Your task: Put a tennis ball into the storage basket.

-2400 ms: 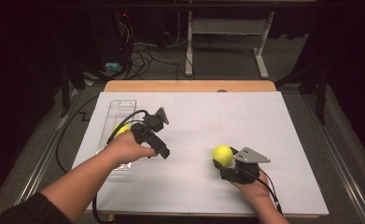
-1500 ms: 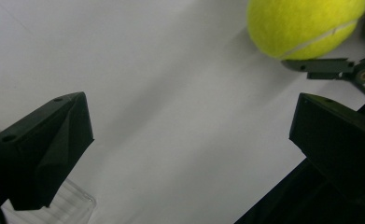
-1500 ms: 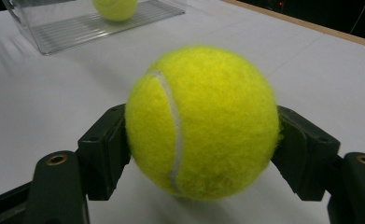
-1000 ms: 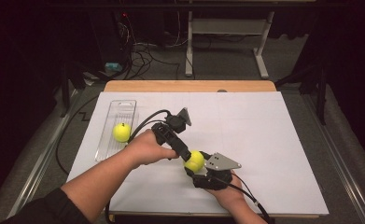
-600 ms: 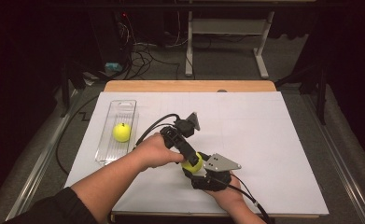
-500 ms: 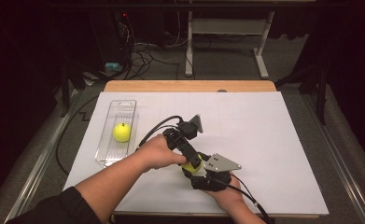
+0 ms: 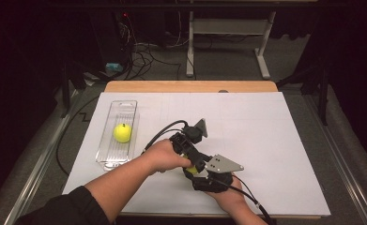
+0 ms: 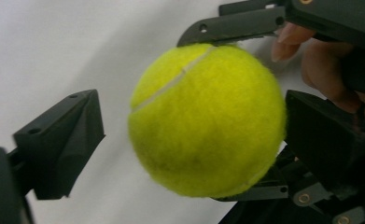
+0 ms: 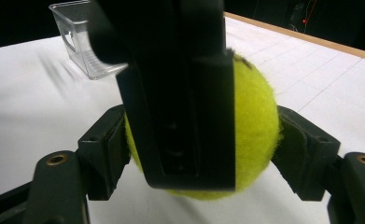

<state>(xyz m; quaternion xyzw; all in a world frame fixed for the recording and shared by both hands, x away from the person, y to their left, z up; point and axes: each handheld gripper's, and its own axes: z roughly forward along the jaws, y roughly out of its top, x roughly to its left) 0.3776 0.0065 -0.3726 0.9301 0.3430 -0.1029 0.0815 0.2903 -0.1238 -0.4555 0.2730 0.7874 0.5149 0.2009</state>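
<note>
A yellow tennis ball (image 8: pixel 208 121) is held just above the white table sheet by my right gripper (image 9: pixel 199 149), whose two jaws press on its sides. In the high view this ball (image 7: pixel 191 169) peeks out between the two hands near the table's front middle. My left gripper (image 8: pixel 189 135) is open and straddles the same ball crosswise; one jaw stands clear of it, the other lies close against it. One left jaw covers much of the ball (image 9: pixel 257 121) in the right gripper view. A second tennis ball (image 7: pixel 122 132) lies in a clear plastic tray (image 7: pixel 125 105) at the left.
The white sheet (image 7: pixel 275 126) covers the table, with a wooden edge (image 7: pixel 190 86) at the back. Black cables trail from both grippers. Dark floor with cables and a desk frame lies beyond the table.
The left gripper left the tray, where a ball now lies, and came right to the middle. The right gripper brought its ball leftward. The left jaws now straddle that ball.
</note>
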